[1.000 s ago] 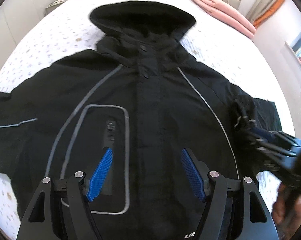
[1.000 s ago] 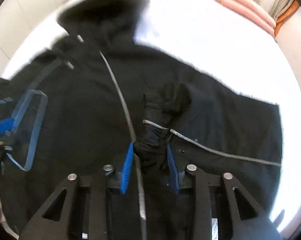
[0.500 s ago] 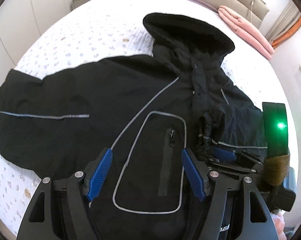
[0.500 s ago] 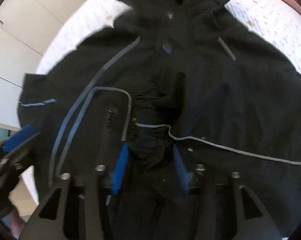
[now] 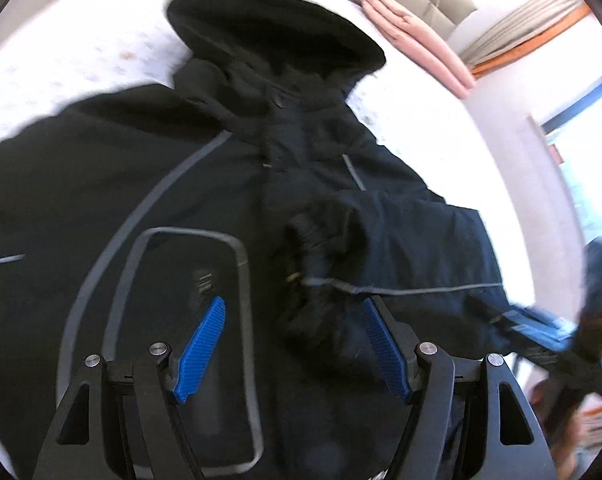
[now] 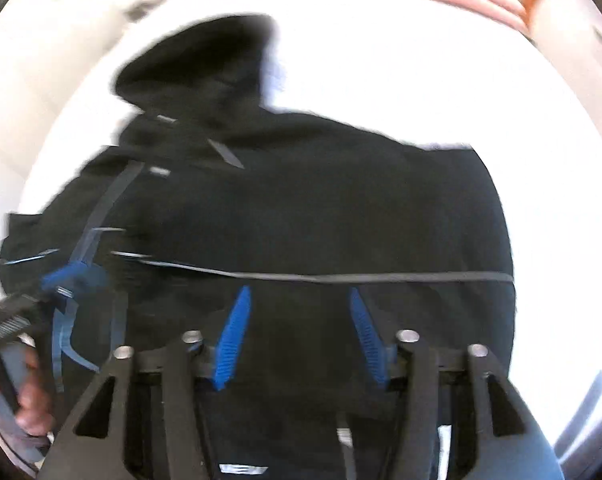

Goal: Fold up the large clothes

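White patterned bed (image 5: 81, 60) carrying a black hooded jacket (image 5: 221, 208).
Pink pillows (image 5: 417, 46) beside headboard; left tool (image 5: 293, 344) and right tool (image 6: 297, 332) both spread, empty.

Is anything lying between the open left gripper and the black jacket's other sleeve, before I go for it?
Nothing visible does. The left gripper hangs open over the black hooded jacket, and the unfolded sleeve lies bare on the white bedspread. The folded sleeve's cuff sits on the chest, the opposite way.
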`<state>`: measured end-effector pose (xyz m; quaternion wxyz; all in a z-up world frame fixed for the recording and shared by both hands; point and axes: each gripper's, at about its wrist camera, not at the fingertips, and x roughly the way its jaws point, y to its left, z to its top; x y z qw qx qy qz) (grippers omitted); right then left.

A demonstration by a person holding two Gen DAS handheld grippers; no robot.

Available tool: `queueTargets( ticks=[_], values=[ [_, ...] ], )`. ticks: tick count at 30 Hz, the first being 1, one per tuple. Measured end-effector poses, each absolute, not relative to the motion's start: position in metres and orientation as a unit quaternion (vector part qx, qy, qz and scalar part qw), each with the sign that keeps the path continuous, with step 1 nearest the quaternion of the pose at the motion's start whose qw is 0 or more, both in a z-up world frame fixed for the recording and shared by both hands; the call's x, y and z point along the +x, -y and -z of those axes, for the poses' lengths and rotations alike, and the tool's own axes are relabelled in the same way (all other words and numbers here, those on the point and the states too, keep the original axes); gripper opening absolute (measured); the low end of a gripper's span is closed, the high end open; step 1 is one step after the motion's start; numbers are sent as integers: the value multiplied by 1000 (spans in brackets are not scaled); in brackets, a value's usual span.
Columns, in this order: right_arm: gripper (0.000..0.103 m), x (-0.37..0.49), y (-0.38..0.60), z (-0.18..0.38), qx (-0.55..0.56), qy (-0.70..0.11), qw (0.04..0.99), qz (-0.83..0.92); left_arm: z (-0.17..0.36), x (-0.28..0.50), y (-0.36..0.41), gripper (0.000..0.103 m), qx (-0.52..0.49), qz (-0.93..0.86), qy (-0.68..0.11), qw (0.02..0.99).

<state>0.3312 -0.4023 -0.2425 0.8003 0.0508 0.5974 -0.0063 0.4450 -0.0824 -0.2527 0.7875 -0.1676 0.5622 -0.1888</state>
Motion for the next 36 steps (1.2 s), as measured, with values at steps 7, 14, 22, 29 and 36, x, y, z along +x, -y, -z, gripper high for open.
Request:
queueTargets(
  ticks=[7,14,22,29,36],
  values=[
    [31,343,417,299,80,-643,761,23,284,475,95,23,-194,224,-578,760],
    [35,341,409,269,89,-637,766,-4,226,460,84,15,-172,236,-524,800],
    [43,335,369,224,87,-597,796,-50,187,446,-30,15,-160,119,-484,852],
    [47,347,342,292,30,-654,756,4,257,458,-61,23,-113,66,-564,815],
    [50,354,328,303,-10,-662,749,23,233,451,-76,50,-113,22,-532,839]
  ],
)
